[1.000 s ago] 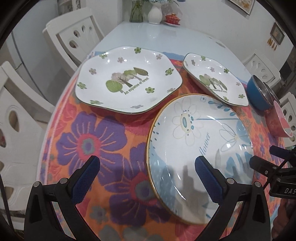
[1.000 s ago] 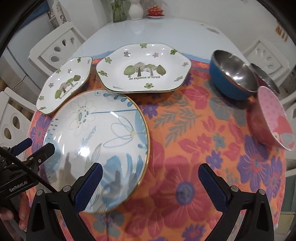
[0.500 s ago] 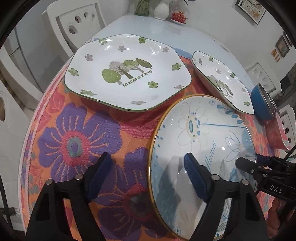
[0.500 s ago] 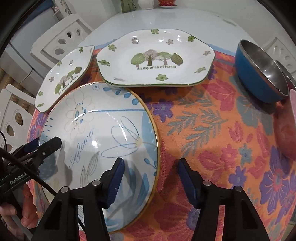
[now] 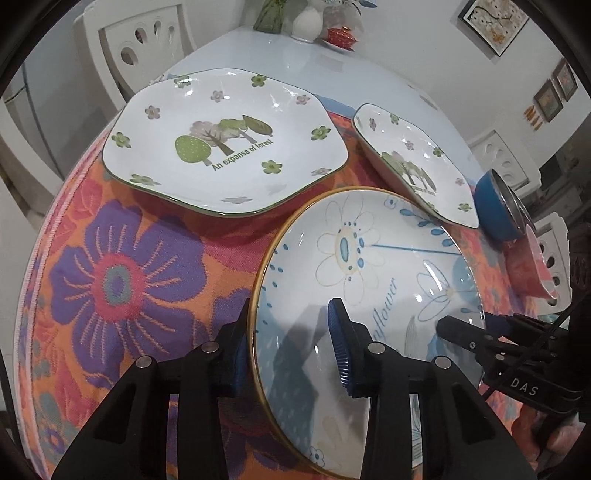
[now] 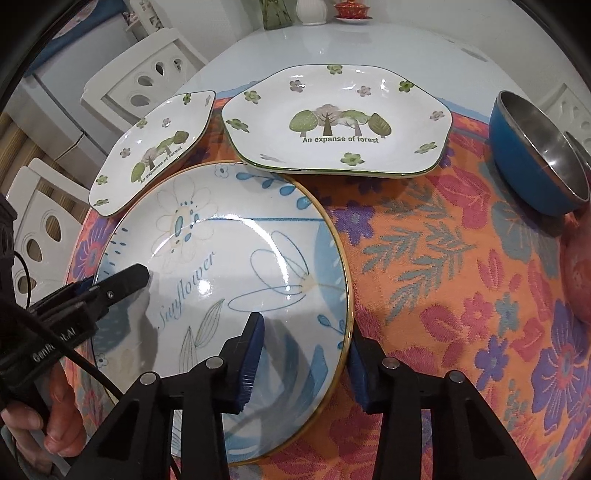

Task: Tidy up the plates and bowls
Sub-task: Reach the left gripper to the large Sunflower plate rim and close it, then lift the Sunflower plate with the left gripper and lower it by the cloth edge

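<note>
A round sunflower plate with a gold rim lies on the flowered cloth; it also shows in the right wrist view. My left gripper straddles its left rim, one finger inside the plate and one outside, jaws partly closed. My right gripper straddles its right rim the same way. Behind it lie a large forest plate and a smaller forest plate; both show in the right wrist view, large and small.
A blue steel-lined bowl and a pink bowl stand at the right of the cloth. White chairs ring the table. A vase and a red dish stand at the far end.
Both grippers have moved forward and down onto the sunflower plate's opposite rims, and their jaws have narrowed a lot around the rim.
</note>
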Available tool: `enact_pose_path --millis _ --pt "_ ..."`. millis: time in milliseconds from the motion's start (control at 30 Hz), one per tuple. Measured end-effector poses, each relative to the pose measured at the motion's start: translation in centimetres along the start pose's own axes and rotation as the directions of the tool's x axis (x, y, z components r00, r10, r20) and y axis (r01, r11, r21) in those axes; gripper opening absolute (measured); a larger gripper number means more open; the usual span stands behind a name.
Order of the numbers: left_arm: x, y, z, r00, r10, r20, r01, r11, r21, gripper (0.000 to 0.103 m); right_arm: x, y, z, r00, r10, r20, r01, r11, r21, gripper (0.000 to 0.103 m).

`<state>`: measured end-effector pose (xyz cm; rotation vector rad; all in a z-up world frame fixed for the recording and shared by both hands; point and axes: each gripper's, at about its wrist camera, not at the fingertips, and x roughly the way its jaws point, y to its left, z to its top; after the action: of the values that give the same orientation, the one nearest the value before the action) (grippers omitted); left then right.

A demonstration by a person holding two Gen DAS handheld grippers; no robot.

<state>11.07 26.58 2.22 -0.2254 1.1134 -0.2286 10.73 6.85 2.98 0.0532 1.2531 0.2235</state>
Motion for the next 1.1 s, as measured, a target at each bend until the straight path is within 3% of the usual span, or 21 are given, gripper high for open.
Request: enact_pose_path --millis 200,633,833,1100 --pt "-1.5 0.0 -1.5 1.0 -0.027 0.001 0.027 0.999 -0.045 0.034 -2.1 0.0 -1.7 1.0 0.003 -0.004 -0.003 1.0 0.03 0.041" --pt "-9.2 1.0 -6.7 0.998 0.0 0.058 0.0 1.0 -0.008 0.034 -6.9 4.7 -6.0 0.999 0.024 0.021 -0.023 0.999 -0.039 0.041" --pt "-10.1 3.1 -9.2 0.998 0.034 0.05 -0.03 0.996 -0.089 0.034 -5.7 7.1 -8.4 0.999 0.038 -0.039 -0.041 0.997 -0.072 0.041" --pt "-8.7 5.0 -11.0 0.997 0.071 0.031 -0.067 0.992 -0.111 0.034 -3.2 8.6 -10.4 0.995 0.024 -0.101 -0.032 0.997 -0.077 0.041"
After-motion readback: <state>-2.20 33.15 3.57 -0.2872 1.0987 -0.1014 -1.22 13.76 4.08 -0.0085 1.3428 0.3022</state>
